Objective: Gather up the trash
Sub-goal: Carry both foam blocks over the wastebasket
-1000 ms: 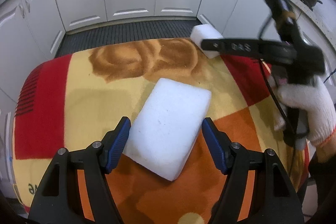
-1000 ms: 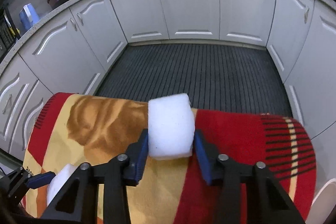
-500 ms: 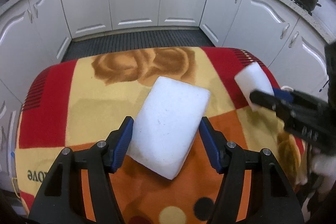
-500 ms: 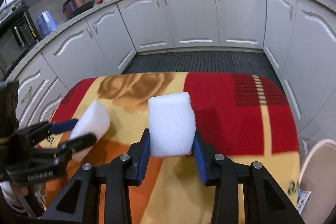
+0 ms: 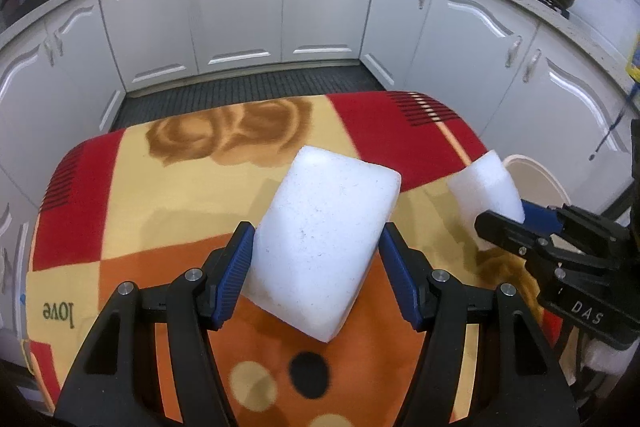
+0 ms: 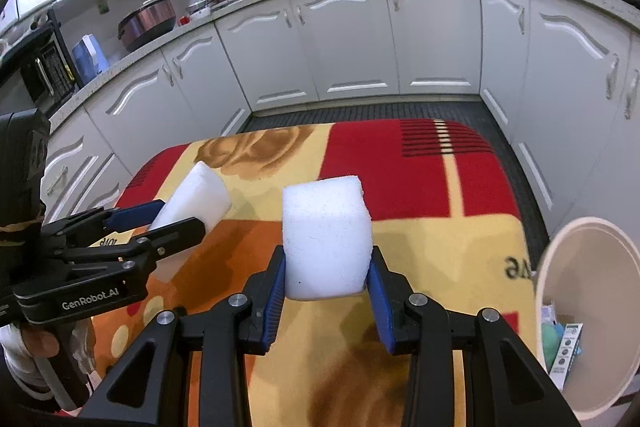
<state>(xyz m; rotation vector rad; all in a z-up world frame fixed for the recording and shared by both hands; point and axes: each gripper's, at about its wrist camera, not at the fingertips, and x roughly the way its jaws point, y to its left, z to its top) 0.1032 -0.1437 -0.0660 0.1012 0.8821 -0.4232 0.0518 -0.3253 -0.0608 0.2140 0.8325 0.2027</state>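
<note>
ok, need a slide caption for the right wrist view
Right gripper clamps a white foam block above the patterned blanket, trash bin at right.

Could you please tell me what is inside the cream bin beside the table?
The cream bin holds a teal object and a small printed carton; its wall hides anything deeper.

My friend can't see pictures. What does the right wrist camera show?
The right gripper squeezes a white foam block above a colorful blanket. A cream bin with trash inside sits lower right; the left gripper holds another foam piece at left.
</note>
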